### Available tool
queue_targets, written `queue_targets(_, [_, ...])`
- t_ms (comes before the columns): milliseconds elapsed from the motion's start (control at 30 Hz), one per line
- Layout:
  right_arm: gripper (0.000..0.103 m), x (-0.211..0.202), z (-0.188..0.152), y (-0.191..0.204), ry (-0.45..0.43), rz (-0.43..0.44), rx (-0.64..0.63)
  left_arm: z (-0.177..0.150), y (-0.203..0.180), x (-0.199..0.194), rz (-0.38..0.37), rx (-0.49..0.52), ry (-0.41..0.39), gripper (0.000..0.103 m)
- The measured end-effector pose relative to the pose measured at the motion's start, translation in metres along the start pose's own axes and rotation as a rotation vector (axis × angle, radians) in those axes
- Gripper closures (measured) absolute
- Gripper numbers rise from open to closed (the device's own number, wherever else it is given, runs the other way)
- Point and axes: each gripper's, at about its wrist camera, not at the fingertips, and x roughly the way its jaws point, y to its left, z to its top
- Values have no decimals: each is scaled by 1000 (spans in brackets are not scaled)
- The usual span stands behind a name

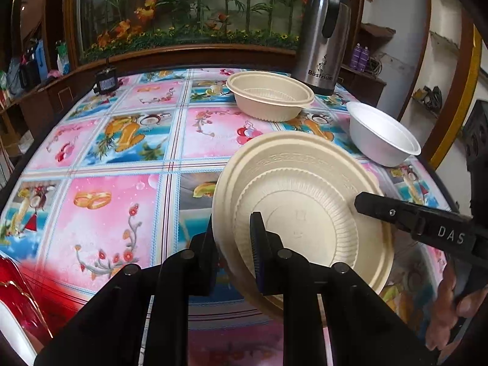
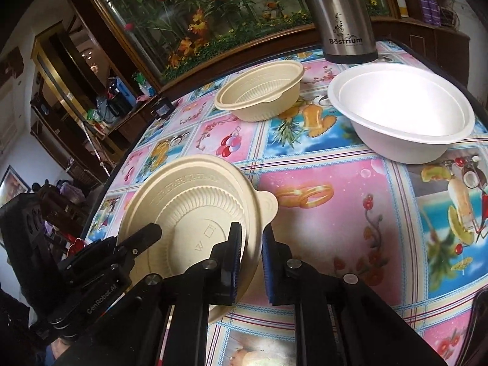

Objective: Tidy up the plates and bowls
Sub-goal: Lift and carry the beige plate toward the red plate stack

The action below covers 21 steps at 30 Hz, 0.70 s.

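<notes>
A beige ribbed plate [image 1: 305,201] with a small tab [image 2: 268,206] is tilted just above the table's near side. My left gripper [image 1: 235,250] is shut on its near rim, one finger under the plate and one on top. My right gripper [image 2: 251,259] is shut on the rim beside the tab and also shows in the left wrist view as a black finger [image 1: 375,207] lying over the plate's right side. A deep beige bowl [image 1: 271,97] [image 2: 259,91] stands farther back. A white foam bowl [image 1: 381,134] [image 2: 402,113] sits to its right.
A steel thermos [image 1: 323,39] [image 2: 344,15] stands at the back behind the bowls. The table [image 1: 116,201] has a bright patterned cloth. A small black device [image 1: 105,82] sits at the far left edge. A red object [image 1: 18,305] lies at the near left. A hand [image 1: 451,311] holds the right gripper.
</notes>
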Motion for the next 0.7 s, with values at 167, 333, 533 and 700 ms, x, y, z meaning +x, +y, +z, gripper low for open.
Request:
queue_targets(167, [91, -1, 0, 5, -9, -7, -27, -1, -2, -4, 47, 26, -32, 87])
queue_targets(333, [91, 2, -1, 6, -3, 16, -24, 0, -1, -9, 78, 42, -62, 87])
queue_targets(533, [91, 0, -1, 9, -24, 24, -37, 0, -4, -13, 121, 69, -96, 87])
queue_targets(700, [91, -1, -1, 12, -35, 30, -47, 0, -4, -13, 130, 71, -104, 87])
